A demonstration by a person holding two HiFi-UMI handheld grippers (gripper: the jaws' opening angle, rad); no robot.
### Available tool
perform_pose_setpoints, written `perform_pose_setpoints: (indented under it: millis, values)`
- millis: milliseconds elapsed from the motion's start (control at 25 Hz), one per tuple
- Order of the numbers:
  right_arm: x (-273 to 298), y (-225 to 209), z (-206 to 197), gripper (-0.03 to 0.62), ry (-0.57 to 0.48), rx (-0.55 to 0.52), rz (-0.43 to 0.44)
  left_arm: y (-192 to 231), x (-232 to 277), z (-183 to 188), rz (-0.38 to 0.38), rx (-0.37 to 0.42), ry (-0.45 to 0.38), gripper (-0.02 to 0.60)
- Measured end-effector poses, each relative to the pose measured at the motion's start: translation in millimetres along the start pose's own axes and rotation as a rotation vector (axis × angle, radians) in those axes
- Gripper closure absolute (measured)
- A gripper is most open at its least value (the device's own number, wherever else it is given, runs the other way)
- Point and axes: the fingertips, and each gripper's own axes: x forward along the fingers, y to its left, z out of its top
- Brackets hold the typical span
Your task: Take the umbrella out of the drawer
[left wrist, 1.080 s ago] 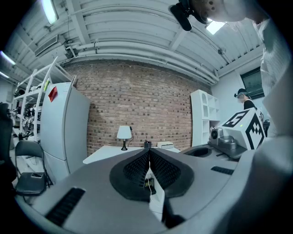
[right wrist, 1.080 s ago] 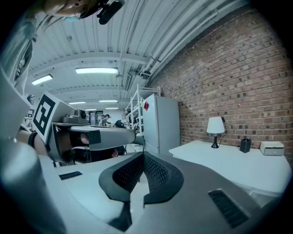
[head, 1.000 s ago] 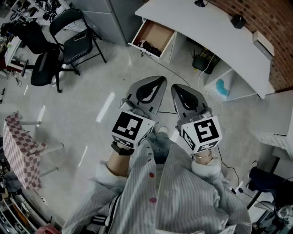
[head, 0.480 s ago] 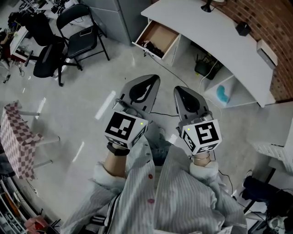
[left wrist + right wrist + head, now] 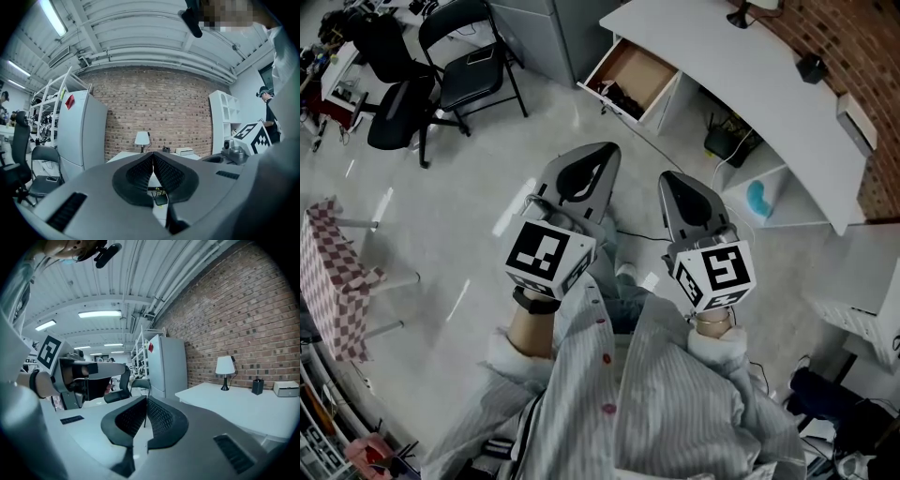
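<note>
Left fingers (image 5: 140, 172): pressed together with nothing between them; my left gripper (image 5: 610, 148) is empty.
Right fingers (image 5: 125, 420): also together and bare; right gripper (image 5: 667, 176) is empty.
Drawer (image 5: 645, 67): open under the white bench (image 5: 722, 56), ahead of both tips and well apart.
Umbrella (image 5: 614, 94): I take it for the dark shape at the drawer's front; its long axis is too small to tell.
Nearer hand: the left, I judge.
</note>
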Motion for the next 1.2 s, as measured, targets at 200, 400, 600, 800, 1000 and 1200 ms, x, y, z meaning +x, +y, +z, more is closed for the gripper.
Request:
perform_pose_setpoints:
  millis: [200, 400, 600, 800, 1000, 1200]
  values:
    - [51.1, -18.4, 10.1, 0.557, 0.012, -0.004, -0.007, 43.4, 36.0, 1.7, -0.017, -0.007, -0.002, 0.569]
    - [111.7, -34.8, 22.5, 0.557, 0.025, -0.002, -0.01, 95.2, 76.1, 7.0, -0.039, 0.013, 0.001, 0.569]
    - [172.8, -51.0, 36.0, 0.557, 0.034, -0.002, -0.028, 147.5, 110.4, 10.3, -0.064, 0.015, 0.002, 0.569]
    - [219.5, -71.7, 46.8, 0.557, 0.031, 0.019, -0.07, 189.9, 139.3, 11.4, -0.092, 0.022, 0.004, 0.569]
    - [255.3, -89.5, 47.8, 0.557, 0.044, 0.032, -0.106, 217.5, 159.0, 3.7, -0.126, 0.041, 0.033, 0.569]
    - [274.3, -110.5, 43.2, 0.557, 0.069, 0.056, -0.145, 236.2, 179.3, -7.1, -0.141, 0.017, 0.051, 0.569]
